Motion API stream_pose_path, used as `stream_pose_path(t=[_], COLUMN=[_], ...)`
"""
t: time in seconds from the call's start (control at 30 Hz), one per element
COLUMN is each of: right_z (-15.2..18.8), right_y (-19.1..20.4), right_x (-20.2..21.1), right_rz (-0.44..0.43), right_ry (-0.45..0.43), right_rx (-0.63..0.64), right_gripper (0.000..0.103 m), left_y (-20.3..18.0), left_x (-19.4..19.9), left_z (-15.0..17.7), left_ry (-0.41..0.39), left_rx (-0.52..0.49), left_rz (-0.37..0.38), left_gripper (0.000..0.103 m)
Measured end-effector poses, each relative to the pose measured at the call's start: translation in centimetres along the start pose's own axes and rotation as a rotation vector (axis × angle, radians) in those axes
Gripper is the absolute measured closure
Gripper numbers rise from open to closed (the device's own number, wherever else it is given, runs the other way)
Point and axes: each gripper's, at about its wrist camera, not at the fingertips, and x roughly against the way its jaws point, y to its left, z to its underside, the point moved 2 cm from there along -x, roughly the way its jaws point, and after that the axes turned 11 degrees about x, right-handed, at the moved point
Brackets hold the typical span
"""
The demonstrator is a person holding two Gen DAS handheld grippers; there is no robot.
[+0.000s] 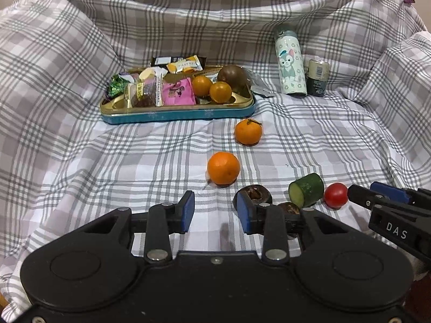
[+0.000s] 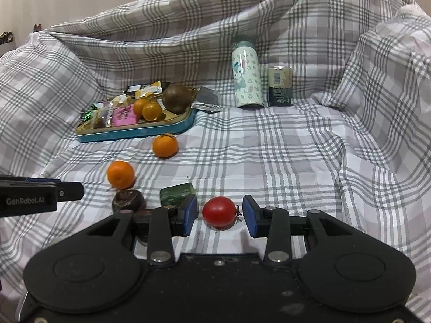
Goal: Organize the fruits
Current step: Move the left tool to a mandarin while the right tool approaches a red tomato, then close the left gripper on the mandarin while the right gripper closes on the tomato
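Two loose oranges (image 1: 223, 168) (image 1: 248, 132) lie on the checked cloth in front of a teal tray (image 1: 177, 114), which holds snack packets, two small oranges (image 1: 202, 85) and a brown round fruit (image 1: 232, 74). A cucumber piece (image 1: 307, 189), a red tomato (image 1: 335, 195) and two dark brown fruits (image 1: 256, 192) lie nearest. My left gripper (image 1: 215, 204) is open over bare cloth, just short of the near orange. My right gripper (image 2: 219, 207) is open with the tomato (image 2: 218, 211) showing between its fingers, clear of both pads.
A cartoon-print bottle (image 1: 292, 64) and a small can (image 1: 318, 76) stand upright at the back right, beside a silver foil packet (image 2: 206, 103). The checked cloth rises in folds at the back and both sides.
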Motion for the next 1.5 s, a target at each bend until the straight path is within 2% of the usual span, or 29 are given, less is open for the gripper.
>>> stream_pose_path(t=[0.27,0.5,0.73,1.23,1.5], right_z=[0.4,0.0,-0.3,0.1,-0.4], right_y=[-0.1,0.1,0.3,0.5,1.0], right_x=[-1.0,-1.4,-1.8,-4.0,-5.0], right_rz=[0.024,0.032,0.022,-0.003,0.012], right_ry=[0.045,0.069,0.069,0.138,0.131], right_rx=[0.0,0.015,0.018,0.014,0.033], right_gripper=[0.063,0.063,0.063,0.063,0.06], left_y=[-0.1,-0.8,-0.6,-0.7,-1.1], left_x=[-1.3,-1.6,-1.9,-3.8,-4.5], left_z=[-0.3,-0.8,-1.0,-1.5,-2.5], left_ry=[0.027,0.017,0.033,0.05,0.03], left_rx=[-0.01,-0.033,-0.021,-0.025,-0.039], left_rz=[0.004,0.006,0.005,0.029,0.029], left_gripper=[0.06,0.06,0.06,0.06,0.059])
